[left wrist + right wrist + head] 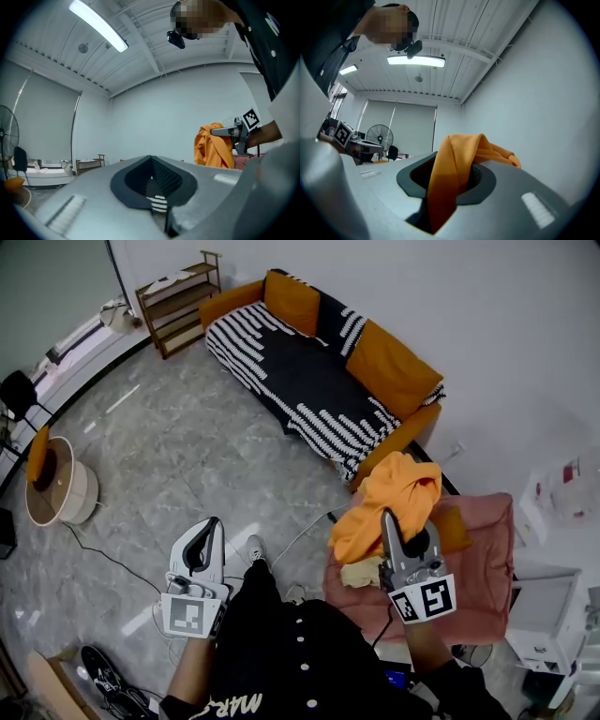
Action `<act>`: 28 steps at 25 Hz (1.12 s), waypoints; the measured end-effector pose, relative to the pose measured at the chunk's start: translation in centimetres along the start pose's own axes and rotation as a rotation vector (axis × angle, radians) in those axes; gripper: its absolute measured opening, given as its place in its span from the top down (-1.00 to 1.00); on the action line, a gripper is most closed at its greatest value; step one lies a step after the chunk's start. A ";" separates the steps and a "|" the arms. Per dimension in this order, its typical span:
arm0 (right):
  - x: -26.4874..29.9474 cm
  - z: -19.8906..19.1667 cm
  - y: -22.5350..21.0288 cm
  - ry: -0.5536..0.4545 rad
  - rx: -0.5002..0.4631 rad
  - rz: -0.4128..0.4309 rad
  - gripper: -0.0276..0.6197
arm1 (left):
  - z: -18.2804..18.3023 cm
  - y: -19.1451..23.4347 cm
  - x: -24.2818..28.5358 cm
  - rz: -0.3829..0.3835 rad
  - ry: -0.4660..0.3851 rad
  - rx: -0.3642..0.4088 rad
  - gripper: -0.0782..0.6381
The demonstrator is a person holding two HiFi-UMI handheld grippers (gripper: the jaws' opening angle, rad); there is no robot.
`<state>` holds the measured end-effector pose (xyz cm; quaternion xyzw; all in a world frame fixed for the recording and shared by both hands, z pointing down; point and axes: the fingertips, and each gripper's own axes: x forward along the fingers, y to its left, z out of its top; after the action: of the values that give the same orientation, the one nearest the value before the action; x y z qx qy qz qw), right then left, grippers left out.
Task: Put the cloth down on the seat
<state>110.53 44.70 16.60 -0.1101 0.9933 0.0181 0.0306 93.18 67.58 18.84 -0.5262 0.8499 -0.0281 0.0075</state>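
Grey marbled tiles cover the floor (187, 437), and plain white walls (450, 296) close the room in. Along the far wall I see an orange sofa (394, 367) with a black-and-white striped throw (300, 371) spread over its seat and back. A low wooden shelf rack (178, 301) stands in the corner just beyond the sofa's far arm. Off to my left sits a round white stool (61, 488) with something orange on it, and a dark cable (112, 559) trails across the tiles near it. At the right edge there is a white cabinet (553, 615), and beside it a pink seat (487, 568) that carries a small orange cushion (452, 529). The right tool (386, 517) is clamped on the orange cloth (389, 493); its own view shows the fabric pinched between the jaws and draping over one of them. The cloth hangs bunched in the air above the near left edge of the pink seat and is not lying on it. The left tool (212, 524) is held low over the bare floor, well apart from the cloth, with its jaws drawn together at the tips and nothing between them. From the gripper views I can see a standing fan (379, 136) by a curtained window and long strip lights (98, 26) on a ribbed white ceiling.
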 end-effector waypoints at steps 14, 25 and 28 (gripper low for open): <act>9.4 -0.2 -0.9 0.001 -0.022 0.018 0.52 | -0.2 6.5 7.9 -0.010 -0.008 -0.013 0.50; 15.8 -0.2 -4.0 -0.033 -0.012 -0.067 0.52 | 1.5 10.1 14.3 -0.058 -0.033 0.021 0.50; 18.2 0.1 -3.7 -0.044 -0.018 -0.061 0.52 | 1.1 12.5 14.8 -0.039 -0.022 0.021 0.50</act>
<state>93.58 37.17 15.25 -0.1402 0.9884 0.0283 0.0521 75.47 59.84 17.33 -0.5427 0.8390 -0.0315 0.0220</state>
